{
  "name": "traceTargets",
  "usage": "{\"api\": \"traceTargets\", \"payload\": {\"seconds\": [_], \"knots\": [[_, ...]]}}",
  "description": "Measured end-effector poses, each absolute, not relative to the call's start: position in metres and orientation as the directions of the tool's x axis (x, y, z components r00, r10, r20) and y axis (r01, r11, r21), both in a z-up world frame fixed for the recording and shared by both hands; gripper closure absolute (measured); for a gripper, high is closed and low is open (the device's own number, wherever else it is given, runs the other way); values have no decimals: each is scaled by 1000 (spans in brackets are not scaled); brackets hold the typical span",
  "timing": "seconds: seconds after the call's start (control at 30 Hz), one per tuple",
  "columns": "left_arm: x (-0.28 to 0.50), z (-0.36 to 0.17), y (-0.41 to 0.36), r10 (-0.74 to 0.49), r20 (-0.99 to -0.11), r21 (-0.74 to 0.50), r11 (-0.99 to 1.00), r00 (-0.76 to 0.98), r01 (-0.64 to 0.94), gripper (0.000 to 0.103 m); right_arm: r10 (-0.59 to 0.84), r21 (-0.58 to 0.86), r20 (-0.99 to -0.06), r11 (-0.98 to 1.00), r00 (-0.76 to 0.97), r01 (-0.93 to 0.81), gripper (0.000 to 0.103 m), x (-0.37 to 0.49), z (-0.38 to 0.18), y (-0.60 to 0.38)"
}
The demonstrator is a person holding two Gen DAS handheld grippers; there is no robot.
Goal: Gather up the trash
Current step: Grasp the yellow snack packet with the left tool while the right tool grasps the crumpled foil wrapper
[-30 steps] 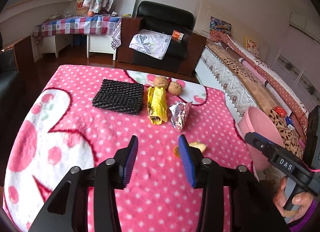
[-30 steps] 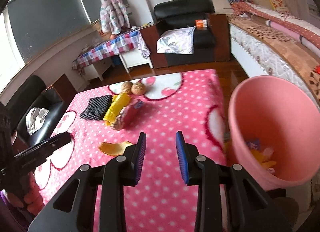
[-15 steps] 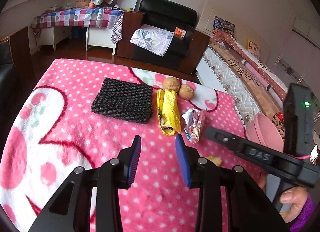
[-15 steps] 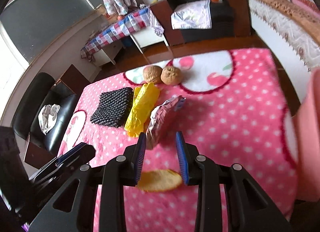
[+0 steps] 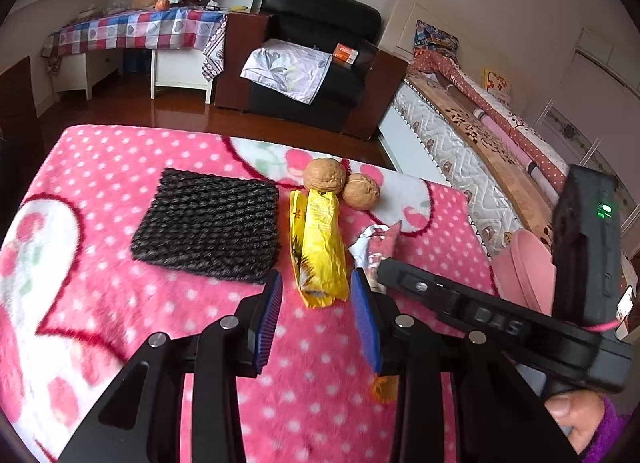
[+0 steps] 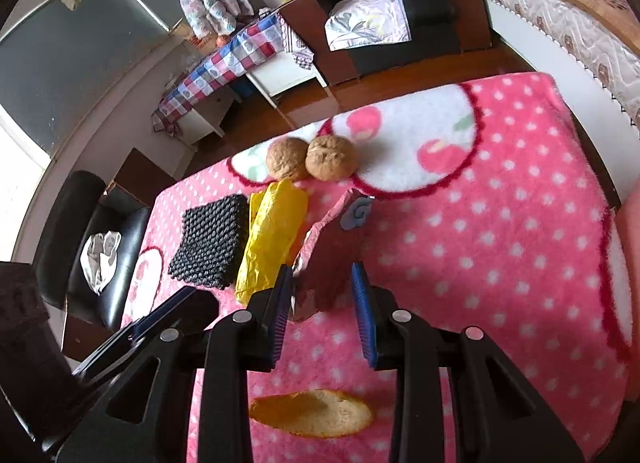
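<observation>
**Both grippers poised over wrappers on the pink blanket**

The left gripper (image 5: 316, 317) hovers with its jaws apart and nothing between the blue pads, its opening lined up with the near end of the yellow wrapper (image 5: 320, 251). That wrapper lies lengthwise on the pink polka-dot blanket (image 5: 100, 303) covering the table, its far end touching one of two walnuts (image 5: 324, 175); the second walnut (image 5: 360, 191) sits just beside the first. A black woven mat (image 5: 208, 223) lies flat to the left of the yellow wrapper, close to it.

The right gripper (image 6: 322, 305) is also open, its fingers standing on either side of the near end of a crumpled pink-and-silver foil wrapper (image 6: 332, 251); whether the pads touch the foil cannot be told. In the left wrist view this gripper's black body crosses in from the right, over the same foil wrapper (image 5: 374, 241), which lies just right of the yellow one.

An orange peel (image 6: 312, 413) rests on the blanket beneath the right gripper, nearer the camera than the wrappers. A pink bin (image 5: 528, 267) stands off the table's right edge, partly hidden behind the right gripper's handle.
</observation>
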State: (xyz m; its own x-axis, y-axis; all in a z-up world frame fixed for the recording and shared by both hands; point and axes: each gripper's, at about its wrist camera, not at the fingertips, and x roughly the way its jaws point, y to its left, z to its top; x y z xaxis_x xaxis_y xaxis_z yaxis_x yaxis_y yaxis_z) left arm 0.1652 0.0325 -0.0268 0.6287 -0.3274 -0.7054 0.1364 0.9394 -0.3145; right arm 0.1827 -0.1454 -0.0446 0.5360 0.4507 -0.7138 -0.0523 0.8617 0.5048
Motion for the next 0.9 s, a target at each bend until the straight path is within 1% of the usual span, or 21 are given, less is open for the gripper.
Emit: {"api": "traceTargets", "payload": {"seconds": [0.03,0.07,0.1,0.17,0.2,0.27,0.3,0.33,0.37,0.43,0.57,0.63,0.67,0.7,0.73,0.77,0.9], "knots": [[170,-29,31,-329,-708,-316,939,625,136,68,442,498,-714,866,543,-50,79,182,-44,-148],[175,-31,30,-329,-712,-318,939,620,134,68,438,492,-714,869,546,-53,88,183,-44,-150],[179,-33,29,-329,-716,-319,939,616,130,68,440,491,-713,869,546,-59,92,183,-44,-153],[187,-38,25,-331,-723,-325,937,606,125,68,431,481,-715,875,551,-60,97,182,-41,-157],[189,-40,23,-330,-726,-324,938,603,124,68,420,470,-716,881,558,-60,103,181,-39,-160],[195,-44,18,-329,-733,-319,939,596,126,69,408,460,-717,886,565,-56,103,180,-37,-166],[197,-45,16,-325,-737,-314,941,593,127,74,405,460,-717,886,567,-52,103,179,-37,-169],[199,-47,14,-321,-742,-308,943,589,127,82,404,462,-716,885,570,-47,103,179,-37,-173],[200,-49,12,-321,-747,-305,944,583,128,85,403,464,-714,885,572,-43,103,178,-36,-176],[197,-47,12,-316,-739,-297,946,595,133,94,406,470,-709,882,576,-42,103,177,-35,-181],[185,-38,12,-312,-720,-284,948,621,147,97,416,500,-691,866,592,-25,102,174,-32,-188],[179,-34,15,-317,-713,-292,945,626,146,97,438,524,-687,852,580,-22,99,176,-32,-189],[175,-32,17,-322,-708,-302,943,628,143,97,441,526,-687,850,578,-23,87,176,-32,-189],[171,-30,19,-328,-704,-312,940,630,141,97,444,528,-685,849,578,-26,70,176,-32,-188],[167,-29,21,-331,-701,-319,938,631,139,97,449,533,-681,845,579,-29,64,177,-33,-187],[164,-27,23,-337,-697,-328,935,633,136,98,451,536,-678,844,580,-29,62,177,-33,-185],[149,-23,32,-346,-688,-355,927,638,121,97,422,492,-712,870,562,-31,62,185,-41,-172]]}}
